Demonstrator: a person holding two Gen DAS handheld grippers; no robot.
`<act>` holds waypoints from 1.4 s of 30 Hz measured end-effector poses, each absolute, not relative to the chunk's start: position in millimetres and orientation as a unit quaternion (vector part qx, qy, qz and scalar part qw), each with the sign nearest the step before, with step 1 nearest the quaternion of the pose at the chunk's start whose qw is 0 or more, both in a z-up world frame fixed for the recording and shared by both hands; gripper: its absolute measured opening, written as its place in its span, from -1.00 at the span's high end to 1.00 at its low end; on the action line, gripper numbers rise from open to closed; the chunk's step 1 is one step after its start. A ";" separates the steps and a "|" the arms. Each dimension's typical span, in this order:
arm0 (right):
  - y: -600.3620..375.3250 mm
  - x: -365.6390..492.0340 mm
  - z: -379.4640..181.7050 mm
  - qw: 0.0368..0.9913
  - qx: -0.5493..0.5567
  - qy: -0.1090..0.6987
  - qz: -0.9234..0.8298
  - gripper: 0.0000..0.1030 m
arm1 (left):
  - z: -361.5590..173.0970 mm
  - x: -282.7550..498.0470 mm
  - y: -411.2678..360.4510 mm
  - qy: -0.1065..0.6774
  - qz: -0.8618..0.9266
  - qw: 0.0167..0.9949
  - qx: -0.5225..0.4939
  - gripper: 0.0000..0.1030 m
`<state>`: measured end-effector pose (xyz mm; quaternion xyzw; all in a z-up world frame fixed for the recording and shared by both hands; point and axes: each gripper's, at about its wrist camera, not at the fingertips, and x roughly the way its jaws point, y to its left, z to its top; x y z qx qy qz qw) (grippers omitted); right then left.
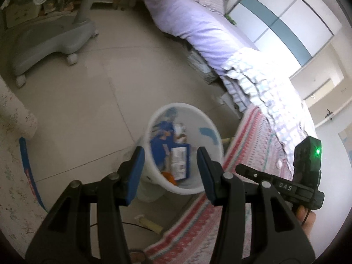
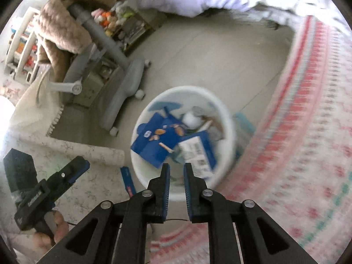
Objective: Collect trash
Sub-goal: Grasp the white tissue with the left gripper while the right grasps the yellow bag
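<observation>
Left gripper [image 1: 170,154] was wide open, held nothing. Right gripper [image 2: 177,169] was open just a little, empty too. I held both over white bin [image 2: 222,107] on floor, blue boxes [image 2: 154,140] inside.

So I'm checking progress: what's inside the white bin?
The white bin holds blue cardboard boxes, crumpled white paper and orange scraps; anything beneath is covered.

The bin [image 2: 222,110] is white with pale blue shapes on its wall, holding blue cartons [image 2: 158,140] with white printed panels. The bed blanket [image 2: 308,132] is pink, striped red and teal. The quilt [image 1: 198,26] is lilac; the chair base [image 1: 50,41] is grey; the floor [image 1: 88,101] is beige tile.
</observation>
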<state>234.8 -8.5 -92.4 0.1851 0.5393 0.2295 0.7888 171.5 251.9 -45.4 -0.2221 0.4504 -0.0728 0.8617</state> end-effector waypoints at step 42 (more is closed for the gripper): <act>-417.9 57.2 -52.1 0.804 0.325 0.485 -0.112 -0.25 | -121.9 269.8 -250.2 0.549 -0.242 0.800 0.025 0.41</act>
